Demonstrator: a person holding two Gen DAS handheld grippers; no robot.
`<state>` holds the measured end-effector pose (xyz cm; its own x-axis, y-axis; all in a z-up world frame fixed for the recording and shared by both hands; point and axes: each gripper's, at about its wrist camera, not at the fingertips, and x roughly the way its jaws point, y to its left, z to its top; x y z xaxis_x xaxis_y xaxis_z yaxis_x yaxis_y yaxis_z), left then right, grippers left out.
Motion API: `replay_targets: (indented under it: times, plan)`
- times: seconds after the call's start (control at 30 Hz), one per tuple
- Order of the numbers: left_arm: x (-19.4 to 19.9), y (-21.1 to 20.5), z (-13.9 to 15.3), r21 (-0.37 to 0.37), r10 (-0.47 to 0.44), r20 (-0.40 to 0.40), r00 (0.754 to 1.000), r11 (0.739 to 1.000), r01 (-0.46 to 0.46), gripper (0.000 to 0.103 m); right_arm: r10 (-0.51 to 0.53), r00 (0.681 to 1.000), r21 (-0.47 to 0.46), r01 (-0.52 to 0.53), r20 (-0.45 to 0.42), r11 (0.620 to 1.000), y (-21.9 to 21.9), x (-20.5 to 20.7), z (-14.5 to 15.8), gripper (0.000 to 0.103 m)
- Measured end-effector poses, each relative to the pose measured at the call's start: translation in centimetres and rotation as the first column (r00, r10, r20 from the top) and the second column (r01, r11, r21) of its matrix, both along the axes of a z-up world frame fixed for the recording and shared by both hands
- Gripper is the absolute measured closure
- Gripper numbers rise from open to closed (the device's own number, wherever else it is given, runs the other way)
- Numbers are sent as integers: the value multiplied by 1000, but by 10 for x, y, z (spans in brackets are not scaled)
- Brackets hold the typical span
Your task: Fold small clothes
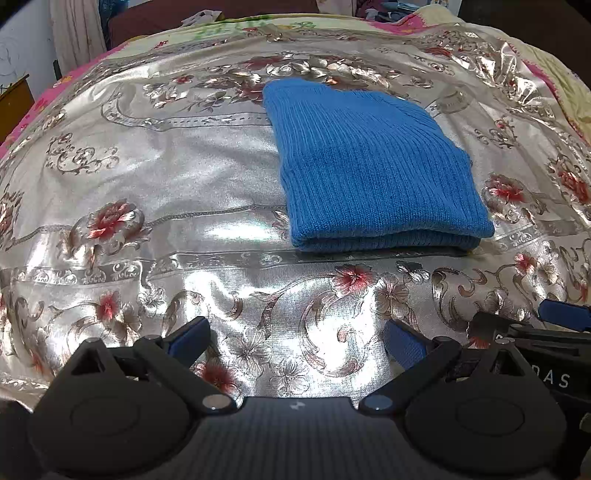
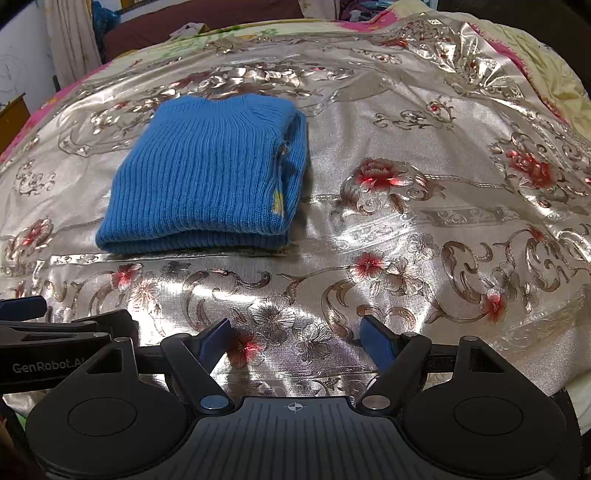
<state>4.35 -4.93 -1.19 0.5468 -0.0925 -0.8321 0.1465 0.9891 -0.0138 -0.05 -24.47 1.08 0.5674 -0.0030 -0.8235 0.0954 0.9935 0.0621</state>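
A blue ribbed knit sweater (image 1: 369,166) lies folded into a compact rectangle on a shiny silver floral cloth (image 1: 166,192). In the right wrist view the blue sweater (image 2: 207,177) sits left of centre, its neckline at the far end and a bit of yellow showing at its right edge. My left gripper (image 1: 295,332) is open over the near part of the cloth, short of the sweater, with nothing between its fingers. Beside it, my right gripper (image 2: 295,332) also stands open and holds nothing, pulled back from the sweater. Each gripper's side shows at the other view's edge.
The silver cloth (image 2: 424,206) covers a bed with a pink and yellow-green sheet (image 1: 44,96) showing around its far and side edges. A curtain (image 1: 74,33) hangs at the back left. Loose clothes (image 2: 354,13) lie at the far end.
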Motion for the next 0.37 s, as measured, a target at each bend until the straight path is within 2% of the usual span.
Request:
replay_targets:
  times: [0.37]
  plan:
    - [-1,0,-1,-6,5,-4,1000,1000,-5,0,0,1000,-1,0,0,1000,0,0,0,24]
